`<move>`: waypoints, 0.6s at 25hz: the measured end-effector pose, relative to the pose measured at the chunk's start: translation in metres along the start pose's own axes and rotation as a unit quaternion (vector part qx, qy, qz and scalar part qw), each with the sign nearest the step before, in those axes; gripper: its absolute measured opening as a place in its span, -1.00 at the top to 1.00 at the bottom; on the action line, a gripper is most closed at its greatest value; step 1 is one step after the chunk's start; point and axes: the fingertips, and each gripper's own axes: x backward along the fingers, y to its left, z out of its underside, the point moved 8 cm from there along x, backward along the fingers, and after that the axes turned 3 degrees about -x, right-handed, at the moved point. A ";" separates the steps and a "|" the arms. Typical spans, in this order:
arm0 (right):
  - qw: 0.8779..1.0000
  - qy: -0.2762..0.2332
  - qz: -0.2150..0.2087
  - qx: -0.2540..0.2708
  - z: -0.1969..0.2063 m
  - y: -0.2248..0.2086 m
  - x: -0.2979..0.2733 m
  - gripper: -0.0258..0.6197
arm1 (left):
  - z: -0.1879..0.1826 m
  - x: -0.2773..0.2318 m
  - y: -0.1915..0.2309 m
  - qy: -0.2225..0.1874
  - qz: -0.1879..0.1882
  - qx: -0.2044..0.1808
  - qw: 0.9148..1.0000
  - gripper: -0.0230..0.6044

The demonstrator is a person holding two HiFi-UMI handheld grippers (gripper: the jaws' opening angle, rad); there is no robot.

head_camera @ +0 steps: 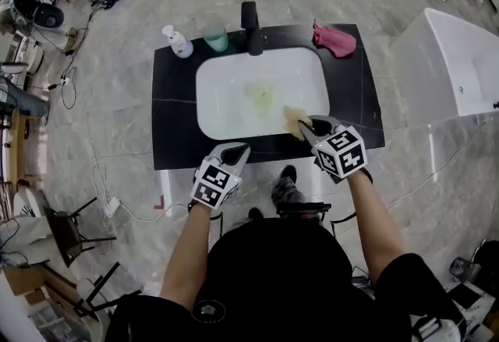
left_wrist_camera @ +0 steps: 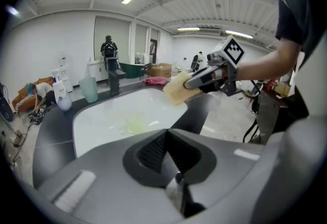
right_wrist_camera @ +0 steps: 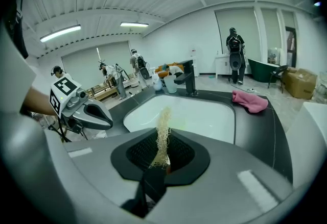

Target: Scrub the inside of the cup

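Cup [head_camera: 216, 38] interior is not visible in any view. It stands upright at the back of the counter [head_camera: 175, 114], between soap bottle [head_camera: 178, 42] and faucet [head_camera: 251, 27], well apart from both grippers. Left gripper [head_camera: 232, 153] is closed and empty at the front edge. Right gripper [head_camera: 307, 128] clamps a fibrous sponge [head_camera: 292, 121] over the front rim of the sink [head_camera: 226, 99].

Black counter [head_camera: 175, 111] (white sink [head_camera: 234, 99] inset) bears a soap bottle [head_camera: 178, 42], green cup [head_camera: 216, 38], faucet [head_camera: 251, 25] and pink cloth [head_camera: 335, 40]
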 end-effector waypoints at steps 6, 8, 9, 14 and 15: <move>0.999 -0.009 0.033 -0.007 0.022 0.057 0.021 0.79 | 0.034 0.046 -0.028 -0.028 0.011 0.003 1.000 0.93; 0.999 -0.014 0.044 -0.016 0.032 0.073 0.028 0.79 | 0.047 0.058 -0.040 -0.026 0.009 -0.016 0.999 0.93; 0.998 -0.017 0.050 -0.016 0.036 0.082 0.031 0.79 | 0.053 0.064 -0.047 -0.024 0.010 -0.023 0.999 0.93; 0.997 -0.027 0.072 -0.009 0.055 0.125 0.049 0.79 | 0.078 0.088 -0.069 -0.045 0.010 -0.033 0.998 0.93; 0.997 -0.030 0.074 -0.009 0.058 0.132 0.053 0.79 | 0.080 0.092 -0.073 -0.048 0.007 -0.032 0.998 0.93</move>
